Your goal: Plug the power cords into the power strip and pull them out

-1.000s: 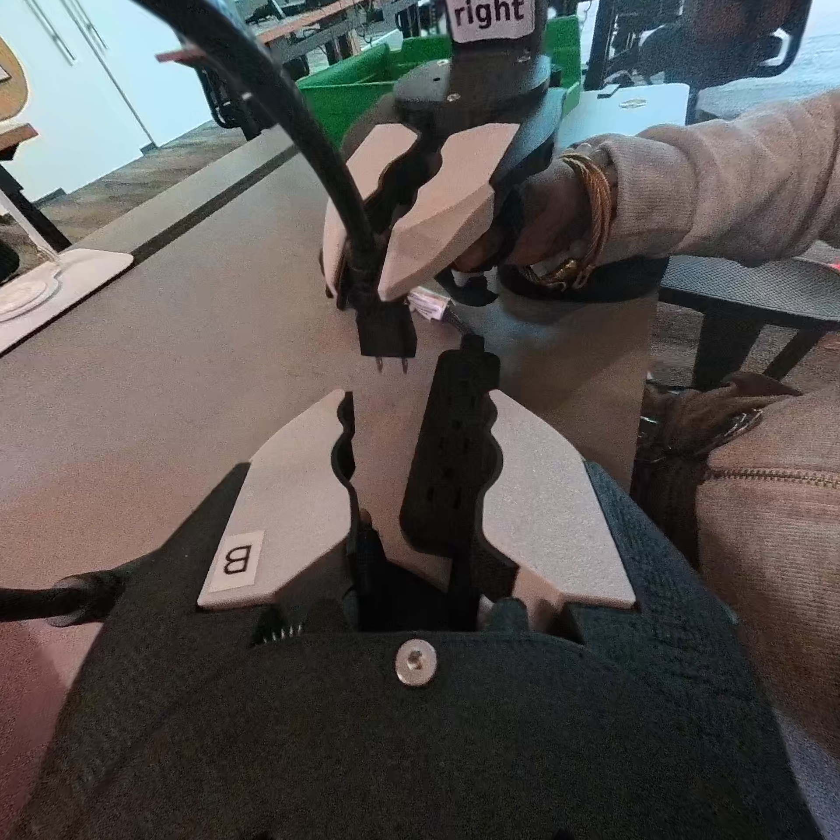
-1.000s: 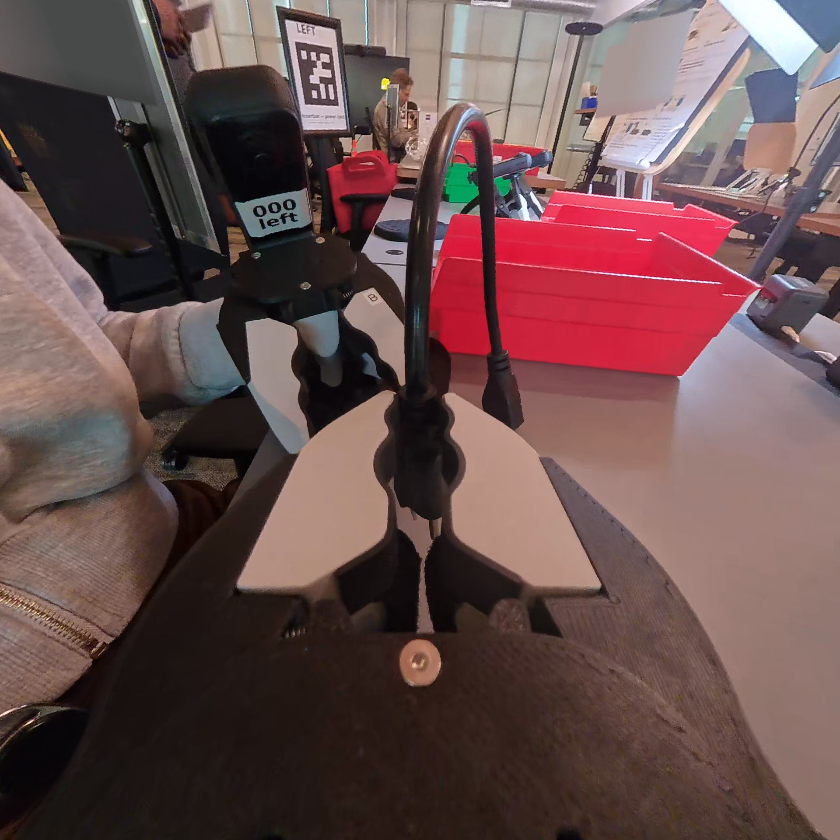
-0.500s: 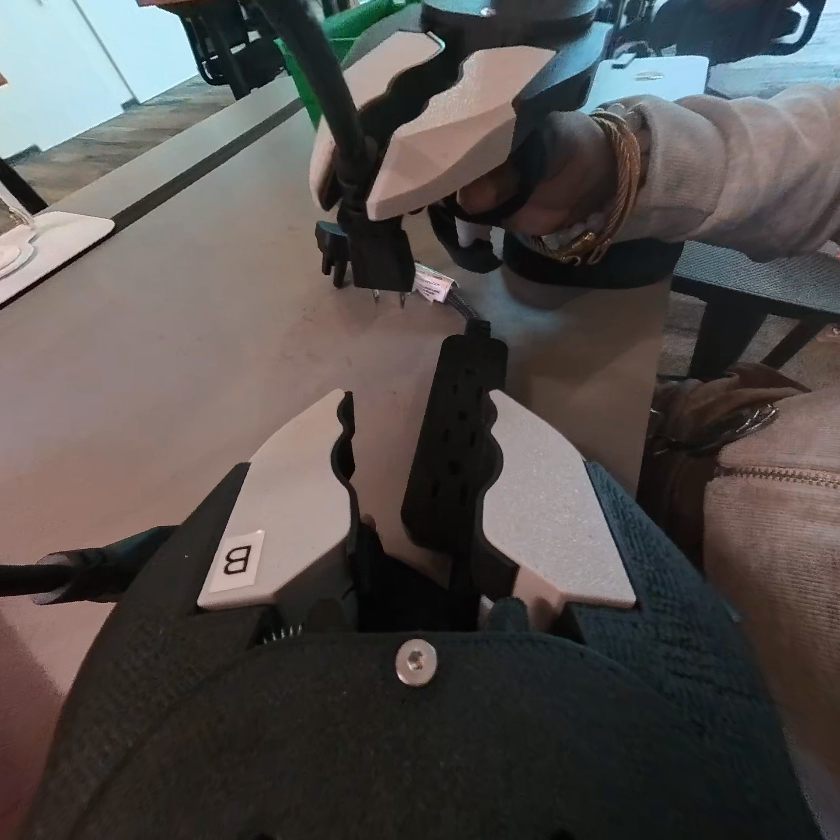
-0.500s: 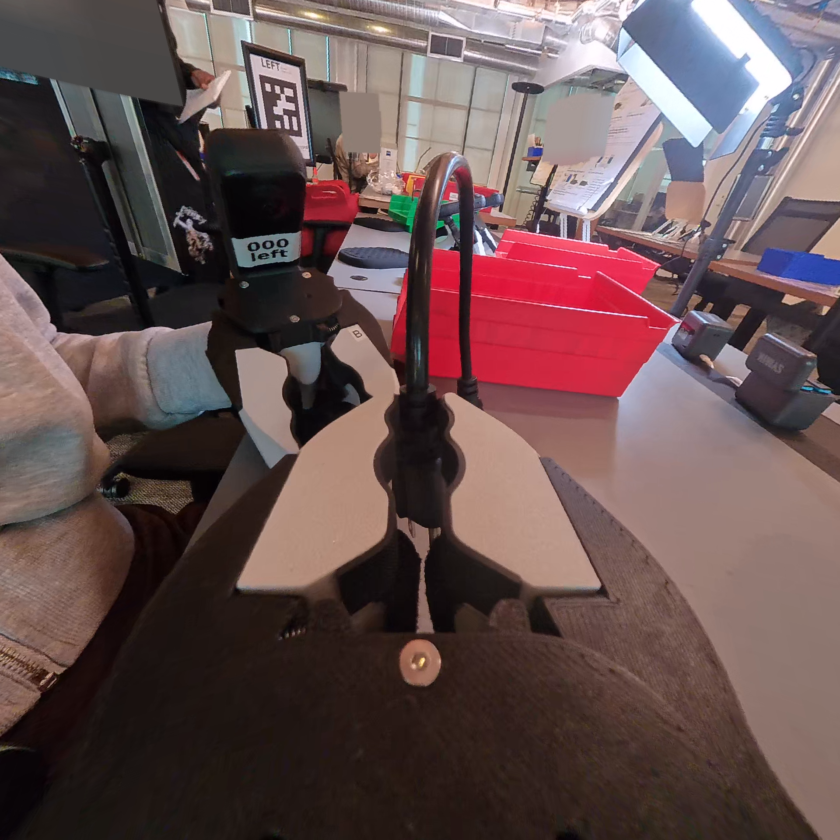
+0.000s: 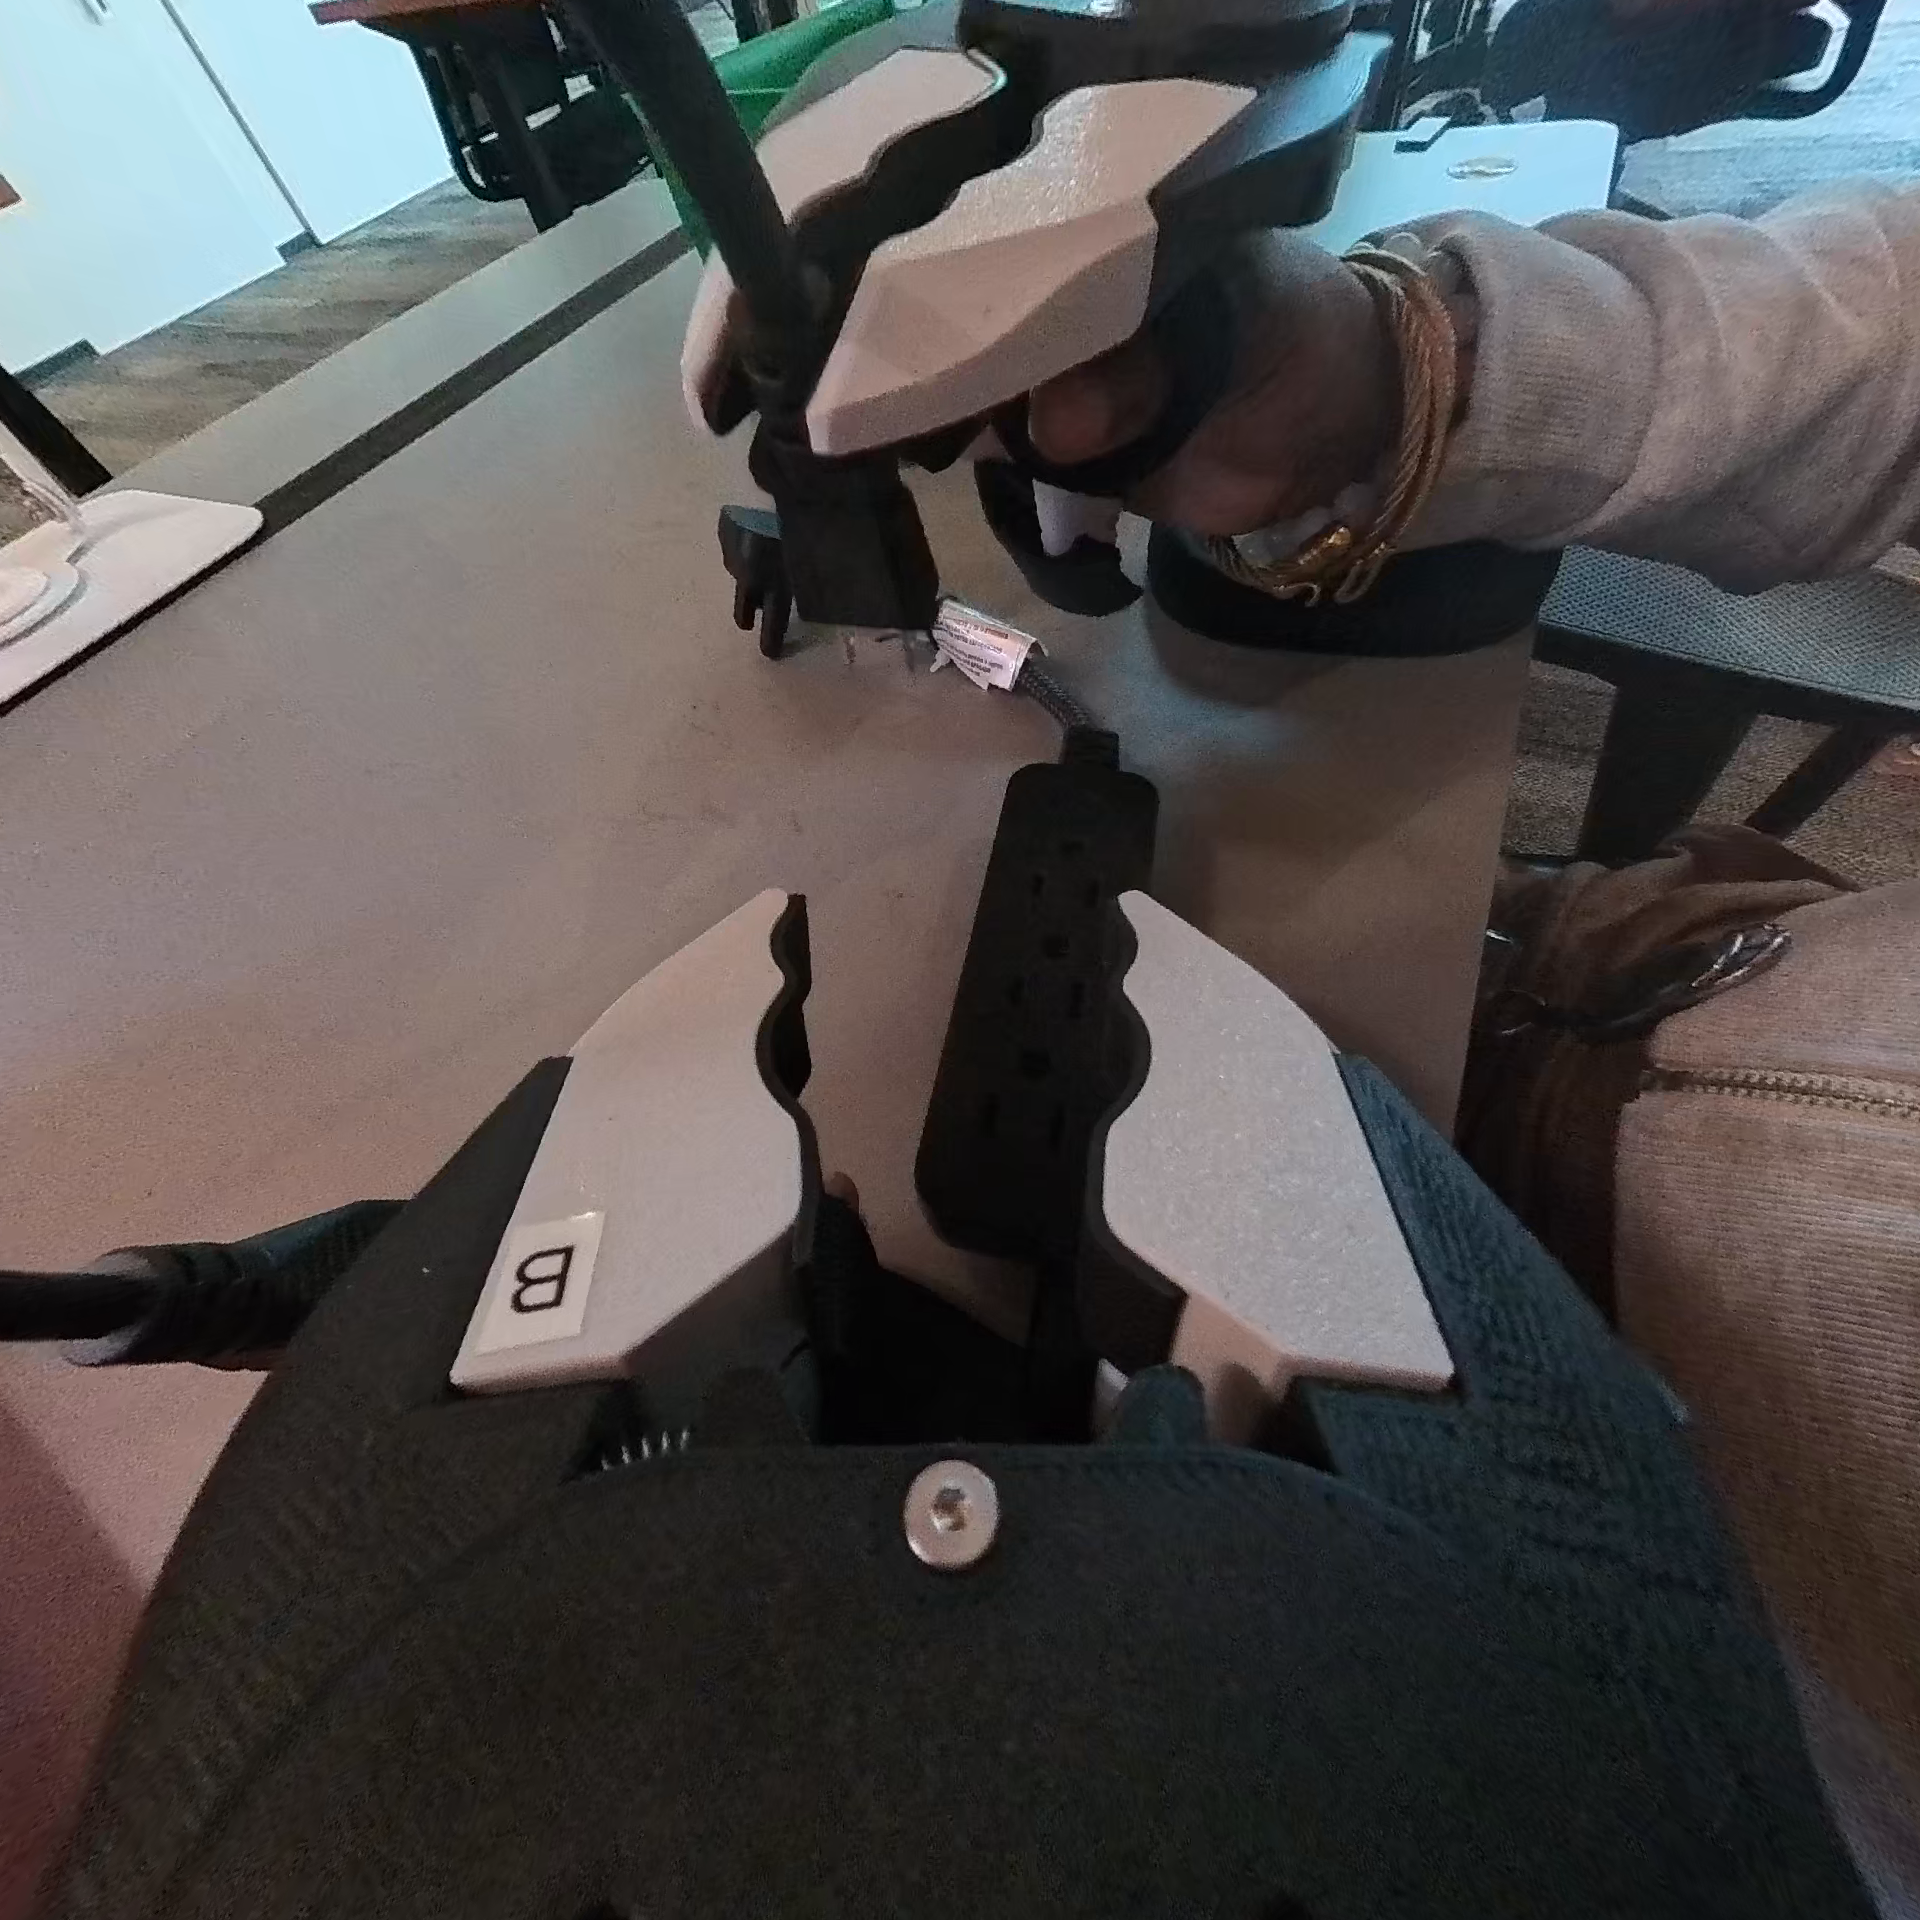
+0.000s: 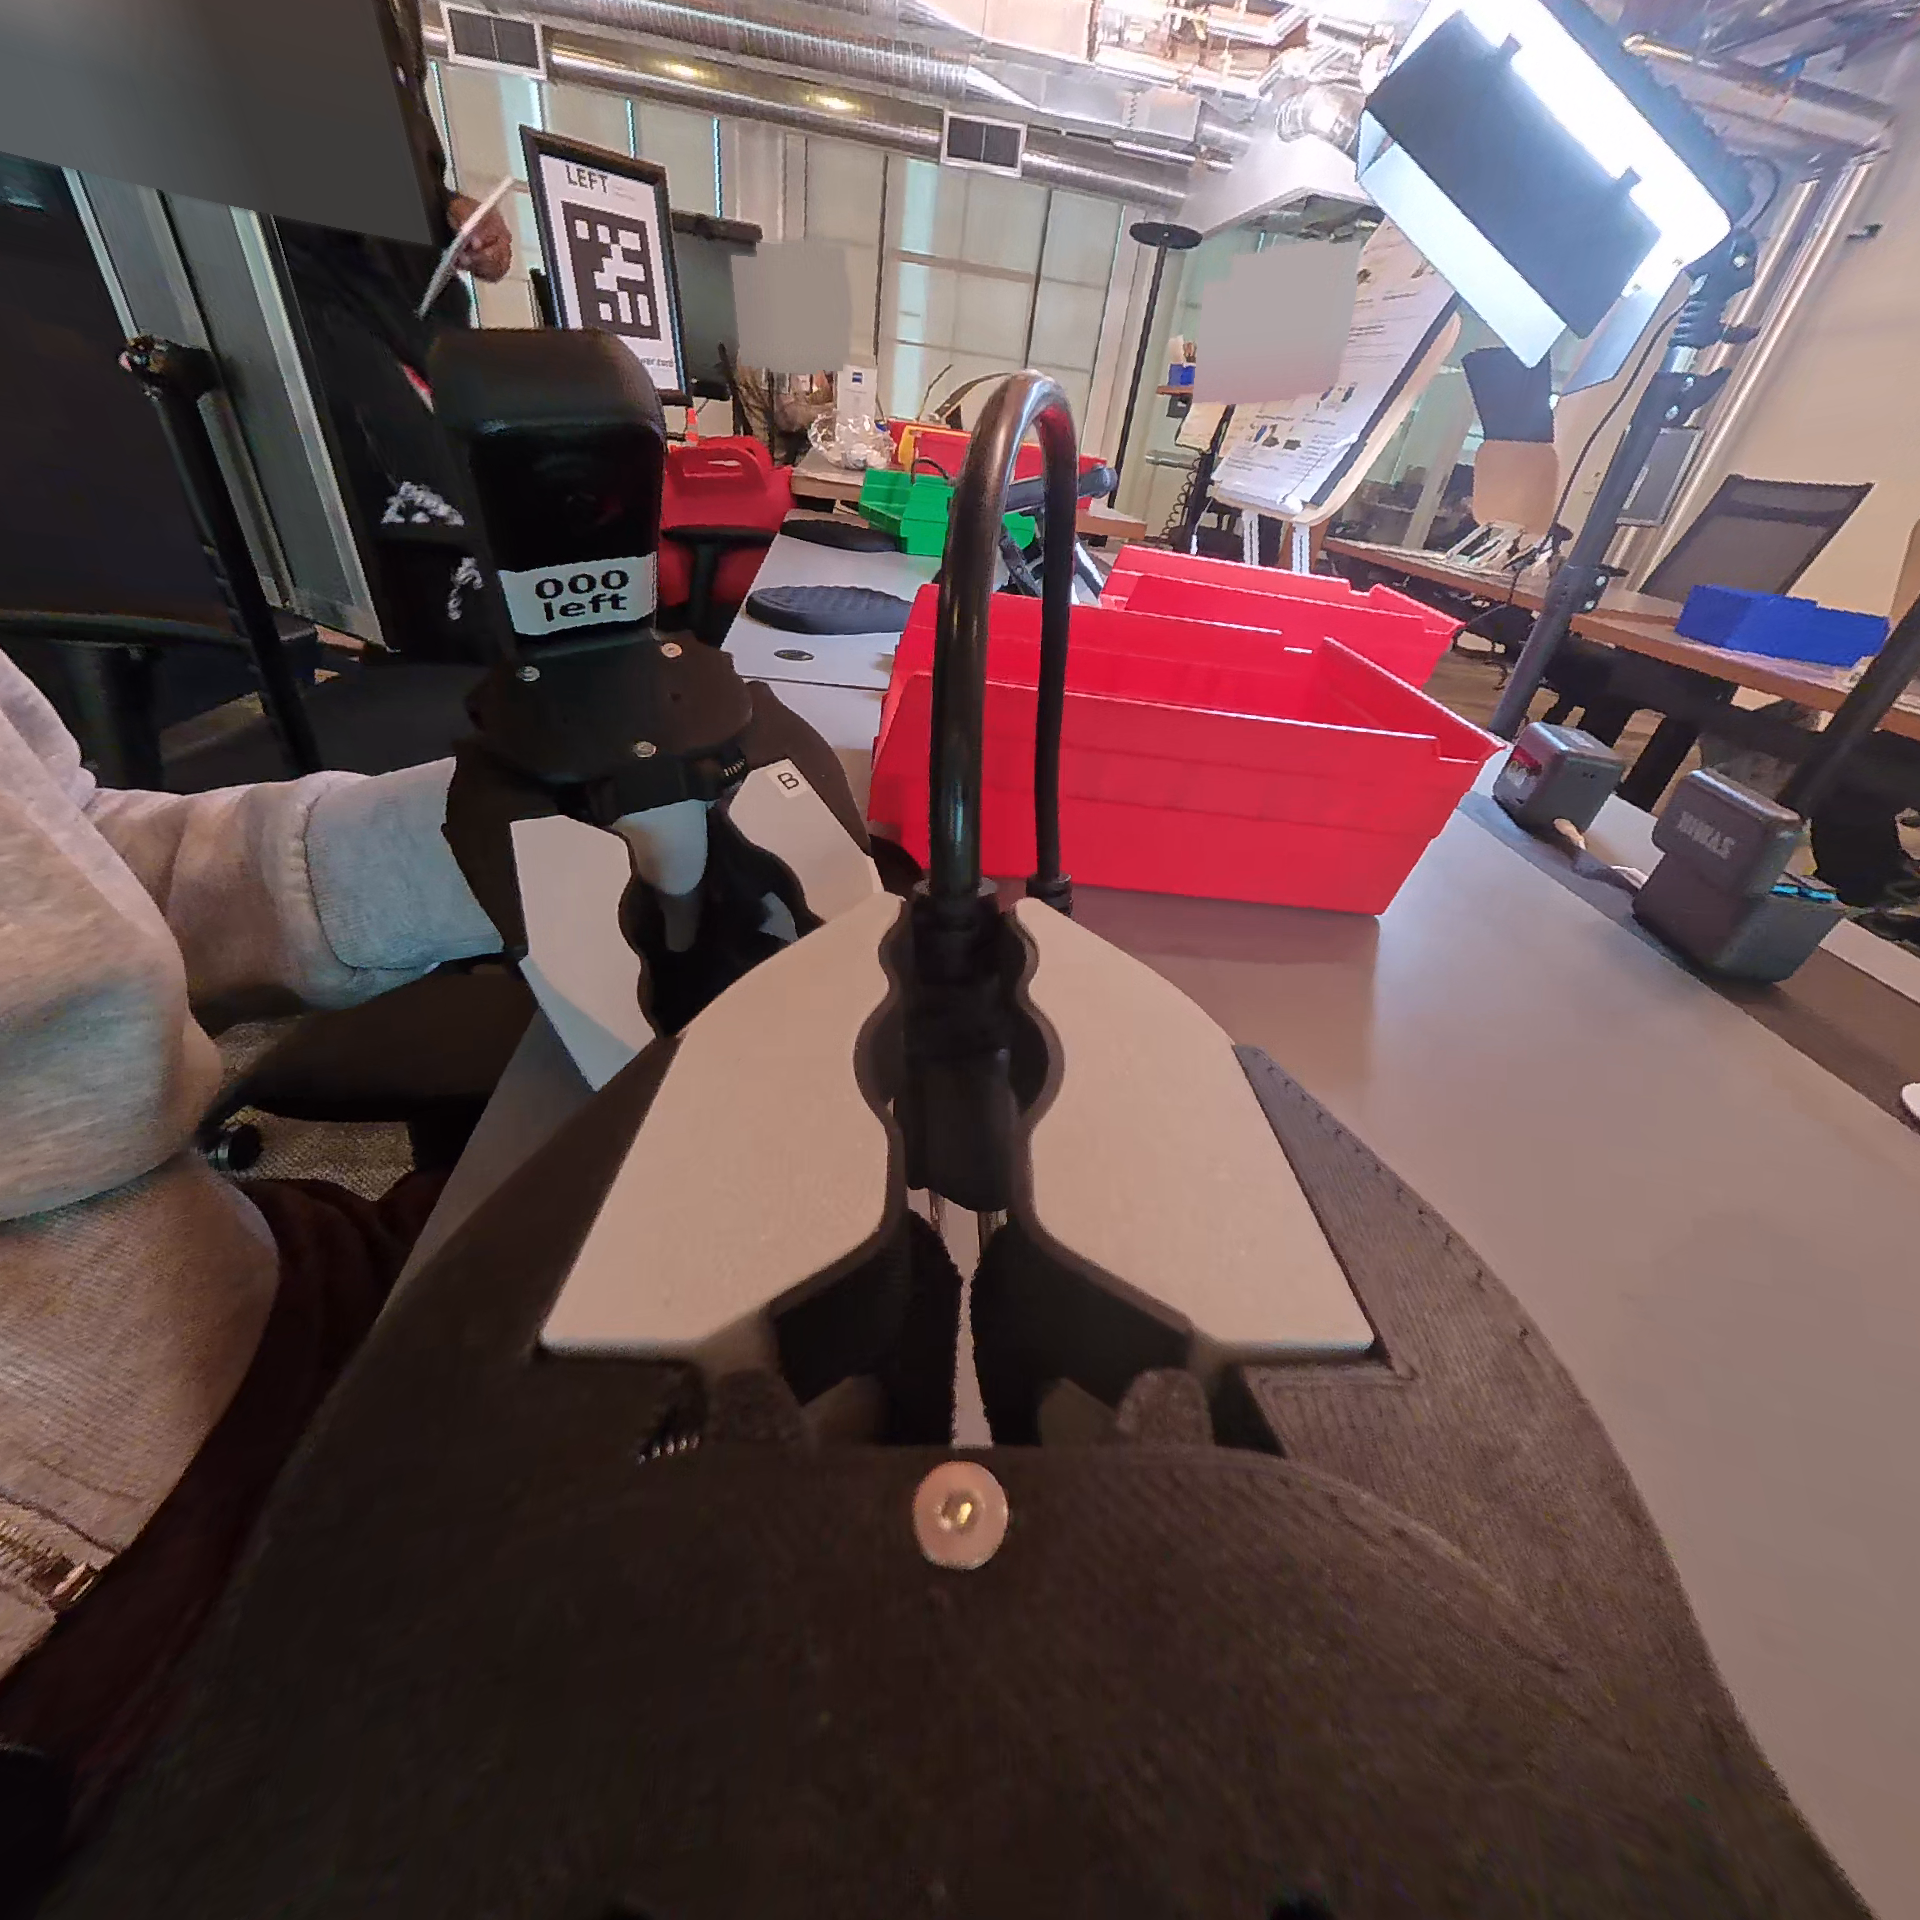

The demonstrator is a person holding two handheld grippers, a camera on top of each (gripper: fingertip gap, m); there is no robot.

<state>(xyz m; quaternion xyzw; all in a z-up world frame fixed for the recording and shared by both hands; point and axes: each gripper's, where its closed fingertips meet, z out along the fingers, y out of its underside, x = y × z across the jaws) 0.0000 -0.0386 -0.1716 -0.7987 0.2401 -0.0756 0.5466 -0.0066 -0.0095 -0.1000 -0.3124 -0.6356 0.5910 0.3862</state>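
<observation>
A black power strip (image 5: 1049, 987) lies on the grey table (image 5: 416, 831), between the jaws of my left gripper (image 5: 956, 914). The left gripper is open: the strip rests against its right finger and a gap shows on the left. My right gripper (image 5: 769, 426) is shut on a black plug (image 5: 852, 561), beyond the strip's far end, with the prongs pointing down just above the table. In the right wrist view the right gripper (image 6: 956, 904) clamps the plug (image 6: 956, 1070). Its cord (image 6: 997, 416) arches up and down to its other end (image 6: 1049, 894). The left gripper (image 6: 675, 914) shows at the left.
The strip's braided cord carries a white tag (image 5: 982, 649). Red bins (image 6: 1143, 769) stand at the back of the table and dark boxes (image 6: 1725, 873) at its right. A white stand base (image 5: 104, 561) lies far left. The table edge and a chair (image 5: 1714, 665) are to the right. Spacing between my two grippers at the tips: around 8 centimetres.
My right gripper has carried the plug away from the strip's end, farther off and lower toward the table. The left gripper and the strip have stayed put.
</observation>
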